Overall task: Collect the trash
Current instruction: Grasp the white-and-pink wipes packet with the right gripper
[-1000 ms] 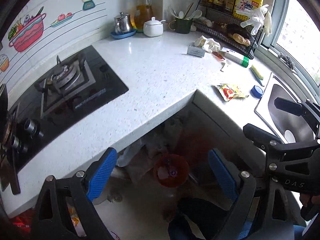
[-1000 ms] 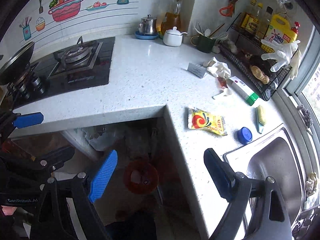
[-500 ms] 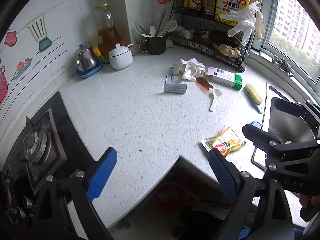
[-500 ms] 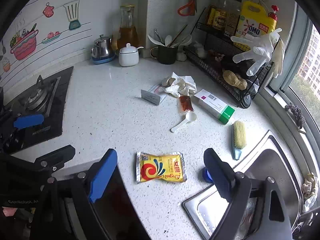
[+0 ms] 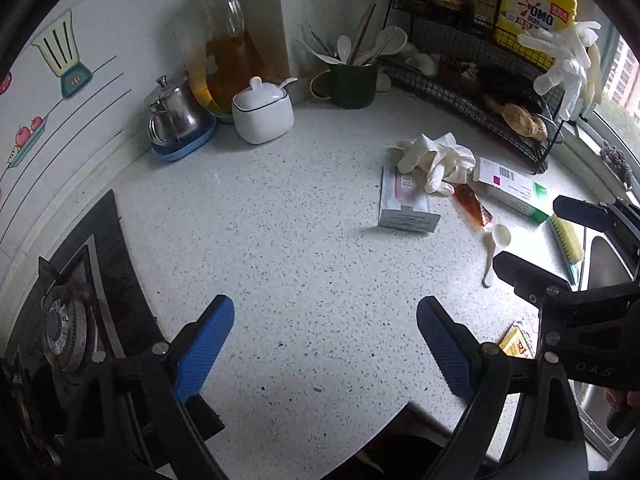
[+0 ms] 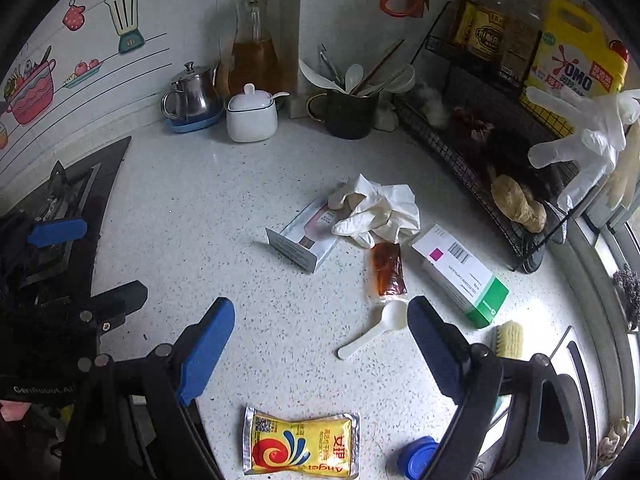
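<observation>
White speckled counter fills both views, running into a tiled corner with cartoon kitchen stickers on the wall. At the back stand a steel teapot on a blue saucer, a glass jug of amber liquid, a white lidded pot and a dark mug full of spoons and chopsticks. A black wire rack on the right side carries bottles, with pale gloves hung on its end. A gas hob sits at the left edge.

Scattered trash lies mid-counter: crumpled gloves rest partly on a small white box; a brown sauce packet lies just beside them, a white plastic spoon below it, and a white and green carton to the right. A yellow packet lies flat near the counter's front edge, beside a blue cap.

Both tools hover above the counter, holding nothing. The left gripper has its blue pads spread wide over bare counter. The right gripper is likewise spread wide, with the spoon lying between its fingers and the yellow packet beneath it.
</observation>
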`<state>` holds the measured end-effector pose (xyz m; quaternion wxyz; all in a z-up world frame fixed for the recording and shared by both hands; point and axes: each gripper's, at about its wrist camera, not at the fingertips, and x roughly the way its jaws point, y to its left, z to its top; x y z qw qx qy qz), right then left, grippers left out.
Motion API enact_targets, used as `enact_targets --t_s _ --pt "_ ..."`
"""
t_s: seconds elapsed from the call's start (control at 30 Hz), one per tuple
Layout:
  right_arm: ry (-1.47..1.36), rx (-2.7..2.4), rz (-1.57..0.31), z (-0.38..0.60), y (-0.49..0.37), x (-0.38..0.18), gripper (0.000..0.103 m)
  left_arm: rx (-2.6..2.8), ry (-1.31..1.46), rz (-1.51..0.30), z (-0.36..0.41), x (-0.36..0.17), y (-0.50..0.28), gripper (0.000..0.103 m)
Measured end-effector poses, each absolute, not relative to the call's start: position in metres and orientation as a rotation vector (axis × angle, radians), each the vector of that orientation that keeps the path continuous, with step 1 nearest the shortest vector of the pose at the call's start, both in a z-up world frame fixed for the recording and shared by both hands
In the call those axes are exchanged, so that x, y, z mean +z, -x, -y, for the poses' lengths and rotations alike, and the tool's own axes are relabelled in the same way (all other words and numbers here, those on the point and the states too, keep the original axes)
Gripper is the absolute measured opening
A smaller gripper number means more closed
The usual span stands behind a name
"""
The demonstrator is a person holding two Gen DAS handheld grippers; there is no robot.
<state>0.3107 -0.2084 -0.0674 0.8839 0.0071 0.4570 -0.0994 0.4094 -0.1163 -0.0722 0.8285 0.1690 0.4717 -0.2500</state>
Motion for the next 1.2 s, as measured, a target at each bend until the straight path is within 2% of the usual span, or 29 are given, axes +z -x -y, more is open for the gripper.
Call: enact_targets --t_s 0.43,0.67,0.7,0.73,0.77,0.83,0.87,0.93,1.1,1.2 --pt "0.043 -0.082 -1.117 0.213 -0.391 -0.124 0.087 -0.552 -0.328 -1.131 0.119 -0.133 -0.486 0.091" --pt "0.152 -0.012 -1.173 0.215 -0.415 -0.144 0.086 -0.543 -0.286 -1.195 0.121 -0.162 -0.502 0.091" --pt "0.165 -0.001 -1.177 0.215 -0.416 -0.145 0.078 -0.544 -0.285 -1.2 0.122 -0.164 -0.503 0.091" --pt "0.181 0.005 -1.183 0.214 -0.418 -0.147 0.064 -0.545 -0.285 -1.203 0.122 -0.165 -0.503 0.091" --pt "0.189 0.013 -1.192 0.213 -0.419 -0.148 0.058 -0.546 -0.289 -1.202 0.123 -0.166 -0.503 0.091" --pt "0.172 0.037 -1.209 0.213 -0.418 -0.15 0.037 -0.547 -0.303 -1.195 0.125 -0.164 -0.503 0.091" --pt "0.148 0.058 -1.218 0.213 -0.416 -0.151 0.032 -0.548 -0.307 -1.189 0.125 -0.162 -0.502 0.091" --pt "0.099 0.092 -1.225 0.212 -0.412 -0.151 0.012 -0.551 -0.307 -1.178 0.123 -0.157 -0.5 0.091" --pt "0.014 0.149 -1.225 0.203 -0.393 -0.15 0.001 -0.544 -0.294 -1.161 0.111 -0.146 -0.487 0.091" --pt "-0.005 0.168 -1.192 0.196 -0.376 -0.142 0.001 -0.55 -0.283 -1.151 0.103 -0.138 -0.474 0.091"
